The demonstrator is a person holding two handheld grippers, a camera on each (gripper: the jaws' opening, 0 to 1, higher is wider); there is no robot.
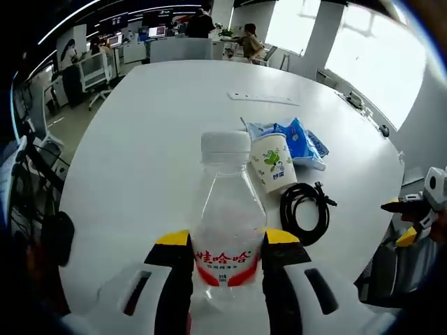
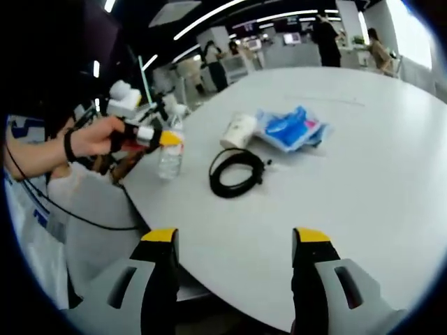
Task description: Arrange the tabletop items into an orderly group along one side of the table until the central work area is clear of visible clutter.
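Observation:
A clear plastic water bottle (image 1: pixel 225 230) with a white cap and red label stands upright between the yellow-tipped jaws of my left gripper (image 1: pixel 227 241), which is shut on it. Beyond it sit a white paper cup (image 1: pixel 274 162) with green print, a blue plastic packet (image 1: pixel 297 139) and a coiled black cable (image 1: pixel 305 208). In the right gripper view my right gripper (image 2: pixel 236 237) hangs open over the table's near edge, nothing between its fingers. The bottle (image 2: pixel 170 159), cable (image 2: pixel 236 172), cup (image 2: pixel 239 130) and packet (image 2: pixel 292 128) lie ahead of it, the left gripper (image 2: pixel 164 138) held by a hand.
The large white round table (image 1: pixel 160 125) carries a flat white strip (image 1: pixel 264 98) far back. Office desks, chairs and people stand beyond the table. My right gripper (image 1: pixel 412 216) shows at the table's right edge in the left gripper view. Black cables trail from the person's arm (image 2: pixel 42 150).

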